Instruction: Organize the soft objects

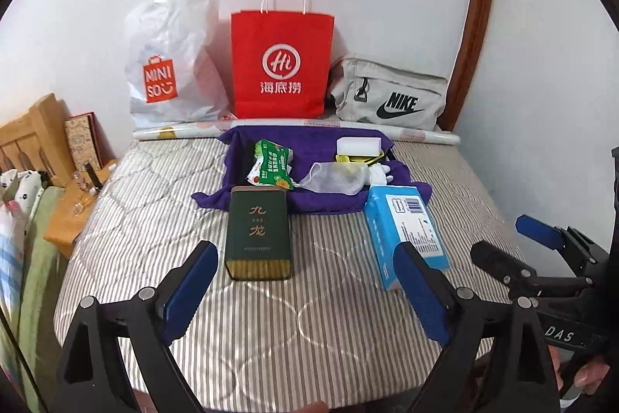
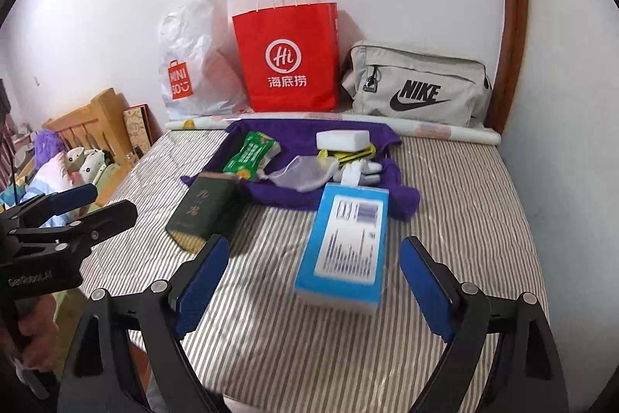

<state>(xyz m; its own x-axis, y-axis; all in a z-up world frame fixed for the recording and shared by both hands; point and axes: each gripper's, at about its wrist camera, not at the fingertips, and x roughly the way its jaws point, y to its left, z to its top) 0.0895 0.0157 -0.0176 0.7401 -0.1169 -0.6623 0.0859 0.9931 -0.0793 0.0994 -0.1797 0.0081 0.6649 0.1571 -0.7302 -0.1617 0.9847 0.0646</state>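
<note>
A purple cloth (image 1: 309, 142) lies spread on the striped mattress (image 1: 154, 219). On it are a green snack packet (image 1: 272, 161), a white sponge block (image 1: 363, 146), a mesh pouch (image 1: 336, 177) and a white glove (image 1: 381, 175). A dark green tin (image 1: 259, 231) and a blue tissue pack (image 1: 406, 231) lie at the cloth's near edge. My left gripper (image 1: 305, 254) hangs open above the mattress in front of the tin, holding nothing. My right gripper (image 2: 315, 246) is open too, with the blue tissue pack (image 2: 344, 242) lying below and beyond its fingers, untouched.
Against the wall stand a white plastic bag (image 1: 170, 64), a red paper bag (image 1: 280, 64) and a grey sports bag (image 1: 390, 95), with a paper roll (image 1: 185, 132) in front. A wooden bed frame (image 1: 31, 138) and bedding are at the left. The mattress's near edge is below the grippers.
</note>
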